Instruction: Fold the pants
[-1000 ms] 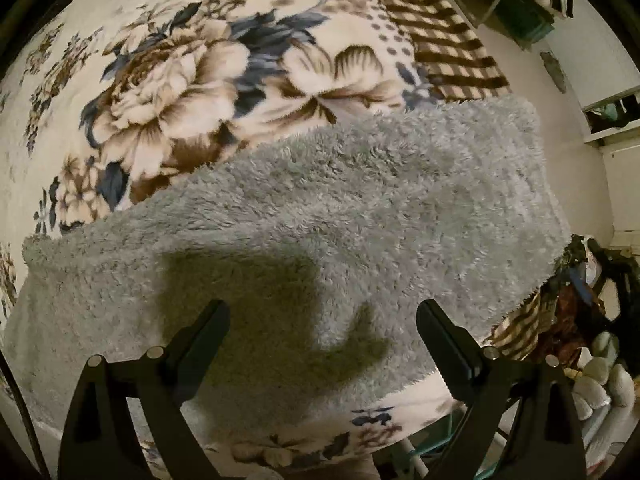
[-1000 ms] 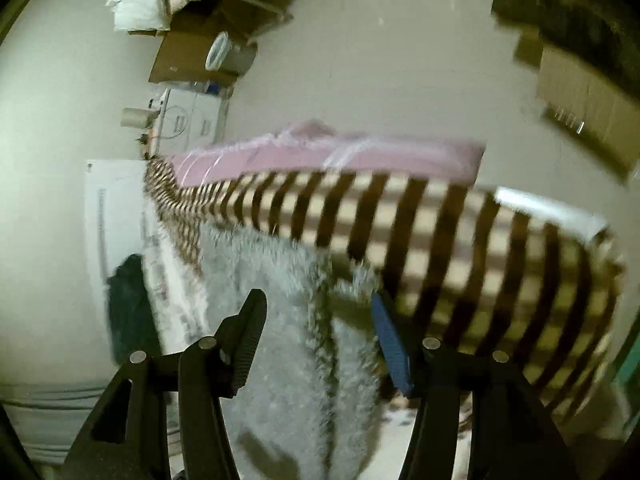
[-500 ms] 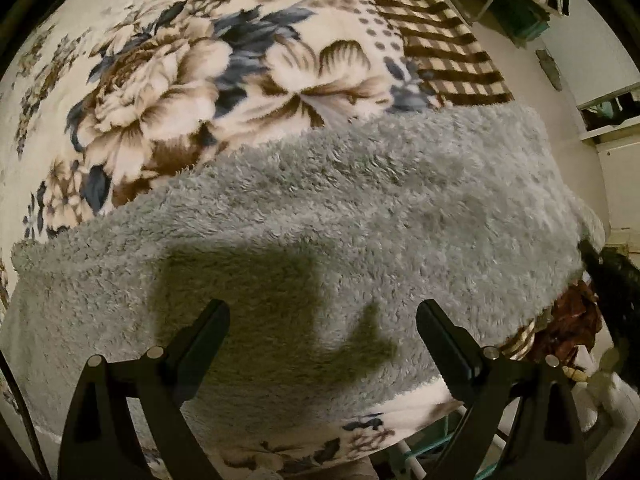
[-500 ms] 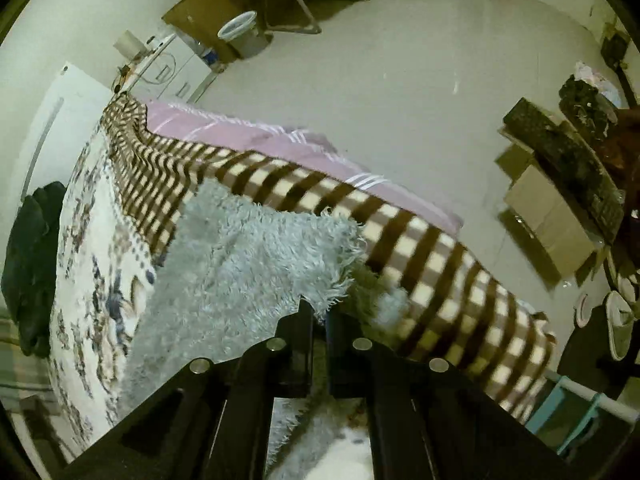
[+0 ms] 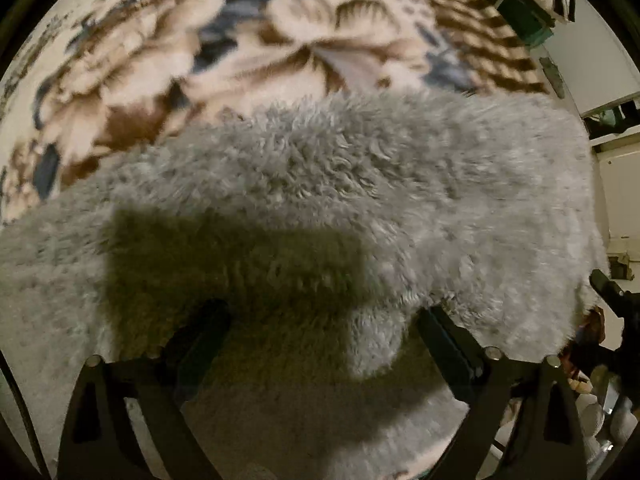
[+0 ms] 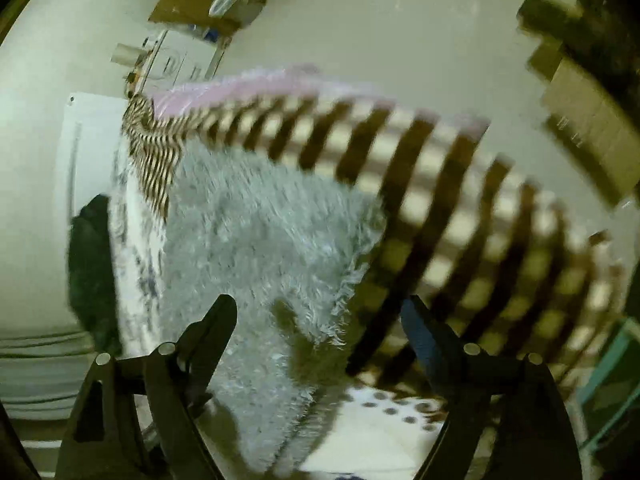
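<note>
The fluffy grey pants [image 5: 340,208] lie spread on the floral blanket [image 5: 160,60], near its brown checked edge [image 6: 460,208]. The left gripper [image 5: 320,344] hangs over them, jaws opening wide, nothing pinched. The right gripper [image 6: 320,328] is opening too; through the blur, it seems clear of the fleece.

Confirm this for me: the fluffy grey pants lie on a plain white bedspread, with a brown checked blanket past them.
Not quite. The grey pants lie on a floral bedspread, cream with brown and blue flowers, not plain white; the left wrist view shows it. The brown checked blanket does lie past them.
</note>
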`<state>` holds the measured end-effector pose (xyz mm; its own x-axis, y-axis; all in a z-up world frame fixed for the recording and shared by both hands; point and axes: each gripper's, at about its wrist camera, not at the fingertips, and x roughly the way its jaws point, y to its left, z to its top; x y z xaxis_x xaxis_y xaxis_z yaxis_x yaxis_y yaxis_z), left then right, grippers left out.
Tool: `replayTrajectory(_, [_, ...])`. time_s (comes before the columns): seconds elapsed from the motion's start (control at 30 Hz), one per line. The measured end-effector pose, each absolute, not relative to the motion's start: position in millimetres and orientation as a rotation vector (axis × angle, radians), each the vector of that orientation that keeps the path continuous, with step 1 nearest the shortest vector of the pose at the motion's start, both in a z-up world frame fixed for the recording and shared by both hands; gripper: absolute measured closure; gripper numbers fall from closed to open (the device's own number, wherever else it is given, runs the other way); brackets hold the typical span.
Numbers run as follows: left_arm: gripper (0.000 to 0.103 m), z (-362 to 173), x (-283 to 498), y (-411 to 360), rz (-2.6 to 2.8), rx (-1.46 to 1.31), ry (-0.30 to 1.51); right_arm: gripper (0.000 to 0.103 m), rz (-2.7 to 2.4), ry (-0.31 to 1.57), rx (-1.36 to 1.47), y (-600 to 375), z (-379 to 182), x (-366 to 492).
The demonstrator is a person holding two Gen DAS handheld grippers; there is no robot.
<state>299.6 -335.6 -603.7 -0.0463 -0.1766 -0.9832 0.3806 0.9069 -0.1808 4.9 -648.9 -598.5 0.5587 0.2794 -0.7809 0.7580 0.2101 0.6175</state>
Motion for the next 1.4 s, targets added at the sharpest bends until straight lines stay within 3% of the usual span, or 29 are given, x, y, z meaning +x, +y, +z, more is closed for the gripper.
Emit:
replayTrajectory(0.1, [0.0, -616, 304, -338, -0.461, 0.179, 1.558, 0.026, -0.415, 0.947, 1.336, -648, -606, 13])
replayTrajectory(0.27, [0.0, -622, 308, -345, -0.446, 0.232, 1.58, 0.028, -0.57, 0.923, 1.176, -654, -563, 6])
replayTrajectory(0.3, [0.0, -620, 309, -345, -0.446, 0.232, 1.595, 0.053, -0.593, 0.918, 1.141, -654, -556, 4])
replayTrajectory(0.33, [0.0, -615, 311, -346, -0.448, 0.217, 1.6, 0.094, -0.62, 0.94, 1.104, -655, -549, 4])
replayTrajectory(0.57, [0.0, -555, 313, -321, -0.427, 0.096, 1.514, 0.093, -0.637, 0.968, 0.919, -666, -511, 22])
replayTrajectory(0.63, [0.0, -545, 308, -306, -0.402, 0.094, 1.489, 0.081, -0.609, 1.123, 0.914, -677, -527, 37])
replayTrajectory(0.77, [0.0, -542, 303, -281, -0.34, 0.095, 1.492, 0.08, -0.629, 1.188, 0.936, -683, -518, 45])
replayTrajectory(0.9, [0.0, -541, 322, -264, -0.294, 0.097, 1.461, 0.044, -0.524, 1.166, 0.915, -681, -497, 92])
replayTrajectory(1.07, [0.0, -550, 358, -294, -0.324, 0.119, 1.432, 0.041, -0.385, 1.363, 0.736, -679, -533, 201])
replayTrajectory(1.1, [0.0, -550, 363, -299, -0.331, 0.13, 1.424, 0.043, -0.377, 1.421, 0.694, -676, -544, 214])
replayTrajectory(1.13, [0.0, -548, 366, -305, -0.342, 0.136, 1.414, 0.07, -0.39, 1.45, 0.635, -672, -550, 225])
replayTrajectory(1.17, [0.0, -545, 368, -305, -0.346, 0.136, 1.408, 0.09, -0.393, 1.45, 0.567, -667, -549, 233])
replayTrajectory(1.2, [0.0, -543, 370, -308, -0.35, 0.139, 1.398, 0.094, -0.403, 1.449, 0.505, -661, -545, 238])
replayTrajectory(1.4, [0.0, -536, 366, -299, -0.353, 0.107, 1.404, 0.095, -0.396, 1.278, 0.357, -643, -493, 254])
